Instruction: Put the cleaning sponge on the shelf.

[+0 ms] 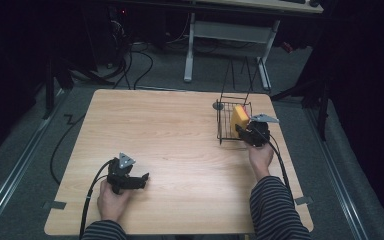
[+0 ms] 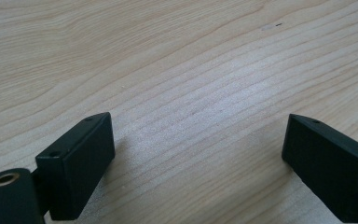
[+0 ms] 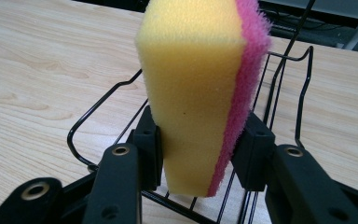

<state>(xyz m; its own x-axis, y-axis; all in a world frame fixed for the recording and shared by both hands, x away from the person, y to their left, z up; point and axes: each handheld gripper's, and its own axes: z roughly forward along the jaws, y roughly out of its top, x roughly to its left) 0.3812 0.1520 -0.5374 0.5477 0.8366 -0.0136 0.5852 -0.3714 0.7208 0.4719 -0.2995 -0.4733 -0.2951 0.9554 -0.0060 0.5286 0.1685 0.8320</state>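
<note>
The right hand-held gripper (image 3: 200, 144) pinches the yellow foam sponge with its pink scouring face (image 3: 200, 88) upright over the black wire basket (image 3: 98, 121), seemingly not yet released inside, while the left hand-held gripper (image 2: 198, 158) idles open on the wooden tabletop (image 2: 168, 60) well left of the basket.

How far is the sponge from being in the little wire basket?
Done: the right gripper has its jaws shut on the yellow and pink sponge, squeezing its lower end. In hand: the sponge is held upright over the black wire basket, its bottom about level with the rim. Left: lowering it in and letting go. The left gripper waits open over bare table.
</note>
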